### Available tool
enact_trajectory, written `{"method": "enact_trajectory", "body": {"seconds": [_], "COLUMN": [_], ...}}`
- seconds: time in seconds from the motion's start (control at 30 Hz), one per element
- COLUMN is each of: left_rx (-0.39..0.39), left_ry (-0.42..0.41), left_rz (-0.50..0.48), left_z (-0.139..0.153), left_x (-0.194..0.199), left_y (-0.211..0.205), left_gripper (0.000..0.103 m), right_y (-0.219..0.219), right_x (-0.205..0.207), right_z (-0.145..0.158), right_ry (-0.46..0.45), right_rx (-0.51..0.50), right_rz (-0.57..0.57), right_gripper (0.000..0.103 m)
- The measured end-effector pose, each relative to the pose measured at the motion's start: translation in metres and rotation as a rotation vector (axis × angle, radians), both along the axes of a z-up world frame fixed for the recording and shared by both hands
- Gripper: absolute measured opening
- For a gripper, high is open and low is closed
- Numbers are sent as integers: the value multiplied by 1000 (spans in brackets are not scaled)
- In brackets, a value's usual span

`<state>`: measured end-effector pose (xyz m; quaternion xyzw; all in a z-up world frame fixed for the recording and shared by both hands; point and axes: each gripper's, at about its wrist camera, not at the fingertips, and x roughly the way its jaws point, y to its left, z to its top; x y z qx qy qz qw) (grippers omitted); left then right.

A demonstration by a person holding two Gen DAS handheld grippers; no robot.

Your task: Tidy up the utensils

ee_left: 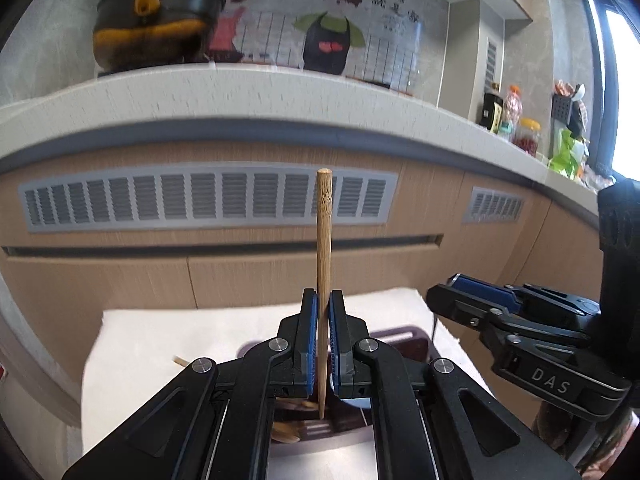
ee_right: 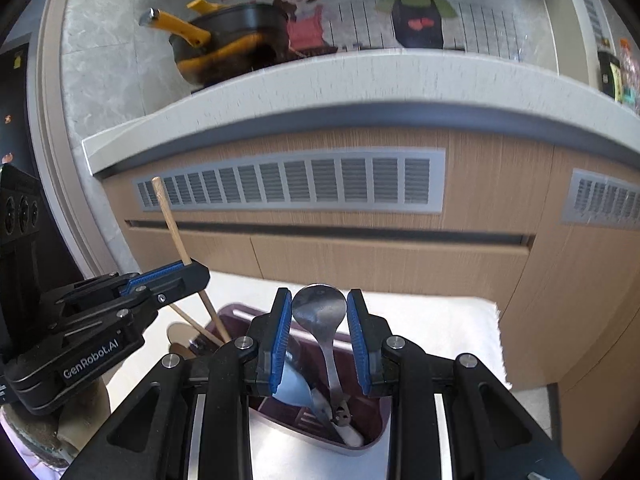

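My left gripper point(ee_left: 323, 304) is shut on a wooden chopstick point(ee_left: 323, 232) that stands upright, its lower tip over a dark maroon utensil holder point(ee_left: 416, 340). In the right wrist view the same left gripper point(ee_right: 190, 270) comes in from the left with the chopstick point(ee_right: 168, 216) tilted. My right gripper point(ee_right: 319, 308) is shut on the bowl of a metal spoon point(ee_right: 320, 312), whose handle points down into the holder point(ee_right: 360, 442). A pale blue spoon point(ee_right: 294, 388) lies inside it. The right gripper point(ee_left: 452, 292) shows at the right of the left wrist view.
The holder stands on a white cloth point(ee_right: 440, 320). Another chopstick and a wooden spoon point(ee_right: 180, 336) lean at the holder's left end. Behind are wooden cabinet fronts with a vent grille point(ee_left: 208, 200), a white counter edge point(ee_left: 280, 96), a black and yellow pot point(ee_left: 152, 28) and jars point(ee_left: 528, 136).
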<state>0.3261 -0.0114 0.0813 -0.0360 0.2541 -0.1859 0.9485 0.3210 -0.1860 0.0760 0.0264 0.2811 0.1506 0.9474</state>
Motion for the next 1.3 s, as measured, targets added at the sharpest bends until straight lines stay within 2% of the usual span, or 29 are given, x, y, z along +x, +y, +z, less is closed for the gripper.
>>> {"method": "enact_trajectory", "body": {"seconds": [0.2,0.37,0.47,0.5,0.53,0.77,0.83,0.93,1.0,1.17,1.3], "left_rx": [7,20,16,12,10,6,18,33,56,114,132], "left_ry": [93,128,132,126,117,77,62,36,9,-67,-92], "left_rz": [-37,-40,-34,-29,-23,60,95,143,179,254,258], "left_z": [-30,-43,-44,-43,-42,-30,-30,-31,-31,-31,-34], "left_x": [5,0,-11,-19,-26,-101,-125,-161,-183,-228,-252], "left_y": [-8,-13,-10,-8,-5,14,17,22,21,20,15], "left_gripper": [6,11,40,53,59,85,96,103,103,103,103], "right_y": [-1,0,-4,-6,-8,-17,-18,-18,-18,-16,-15], "right_x": [7,9,-3,-11,-22,-104,-132,-166,-184,-221,-241], "right_z": [-24,-48,-50,-47,-44,-22,-20,-18,-19,-30,-36], "right_ry": [79,149,156,146,133,49,23,-9,-21,-42,-42], "right_rx": [7,-30,-43,-39,-36,-29,-36,-47,-51,-89,-116], "right_rz": [11,-2,-23,-31,-40,-103,-128,-170,-194,-269,-294], "right_gripper": [26,27,37,44,52,77,88,96,100,101,101]}}
